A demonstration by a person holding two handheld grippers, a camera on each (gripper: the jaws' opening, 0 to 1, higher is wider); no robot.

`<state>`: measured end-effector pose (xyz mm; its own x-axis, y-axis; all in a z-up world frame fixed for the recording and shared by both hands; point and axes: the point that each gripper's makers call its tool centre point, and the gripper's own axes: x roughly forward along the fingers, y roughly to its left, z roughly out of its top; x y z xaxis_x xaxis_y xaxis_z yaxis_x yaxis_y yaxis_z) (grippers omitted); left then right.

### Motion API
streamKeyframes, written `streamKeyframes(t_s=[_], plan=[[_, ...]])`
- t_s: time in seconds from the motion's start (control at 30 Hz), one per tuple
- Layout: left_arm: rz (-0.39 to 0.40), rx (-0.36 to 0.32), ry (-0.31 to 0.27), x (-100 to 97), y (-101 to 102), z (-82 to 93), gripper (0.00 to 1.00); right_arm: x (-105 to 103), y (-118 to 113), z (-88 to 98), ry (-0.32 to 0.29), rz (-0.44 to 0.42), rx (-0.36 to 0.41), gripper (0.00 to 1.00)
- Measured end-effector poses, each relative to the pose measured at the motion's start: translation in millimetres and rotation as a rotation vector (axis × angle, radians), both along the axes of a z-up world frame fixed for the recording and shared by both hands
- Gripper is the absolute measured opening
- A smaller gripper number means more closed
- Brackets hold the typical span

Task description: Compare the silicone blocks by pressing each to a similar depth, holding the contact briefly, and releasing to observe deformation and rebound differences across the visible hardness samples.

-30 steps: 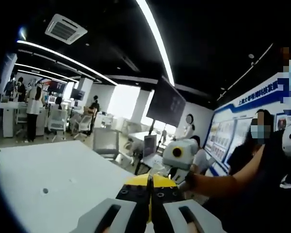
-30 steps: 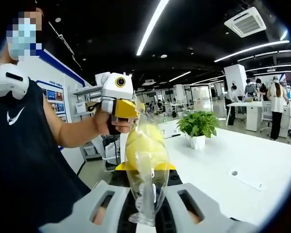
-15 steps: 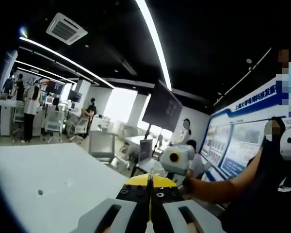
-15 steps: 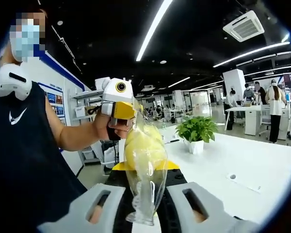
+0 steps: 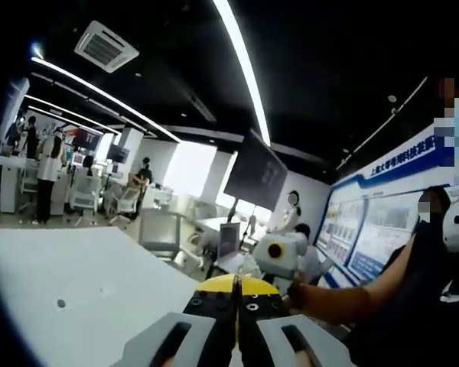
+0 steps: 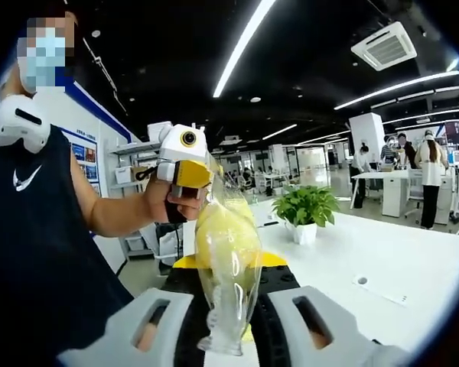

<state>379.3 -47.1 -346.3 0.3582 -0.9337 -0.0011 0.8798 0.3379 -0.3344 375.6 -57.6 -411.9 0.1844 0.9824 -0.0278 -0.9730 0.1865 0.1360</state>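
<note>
My right gripper [image 6: 228, 266] is shut on the lower end of a clear plastic bag [image 6: 229, 264] with a soft yellow lump inside. The bag rises from my jaws toward the left gripper [image 6: 185, 157], which a hand holds up facing me. Its top reaches that gripper's yellow jaw; I cannot tell whether it is pinched there. In the left gripper view my own left gripper [image 5: 236, 284] has its jaws pressed together. Beyond it a hand holds the right gripper [image 5: 279, 252]. Both grippers are in the air beside the table.
A white table [image 6: 382, 260] stretches to the right, with a potted plant [image 6: 302, 206] on it; the same table [image 5: 76, 275] lies left in the left gripper view. The person's torso [image 6: 30, 245] is close on the left. Chairs [image 5: 157, 229], desks and people stand farther off.
Both views have shifted a little with the hands. The bag stays in the right gripper's jaws and the left jaws stay together.
</note>
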Motion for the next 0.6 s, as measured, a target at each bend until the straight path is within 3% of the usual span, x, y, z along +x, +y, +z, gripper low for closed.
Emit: streamKeyframes(t_s=[0.33,0.6], plan=[[0.002,-0.021,0.022,1.8,-7,-6.3,0.00,3,-6,-6.8,0.019,-0.034,0.034,0.22],[0.000,-0.045,0.068,7.4,-14,-18.7,0.00,19,-27,-18.4,0.010,-0.168,0.043,0.66]])
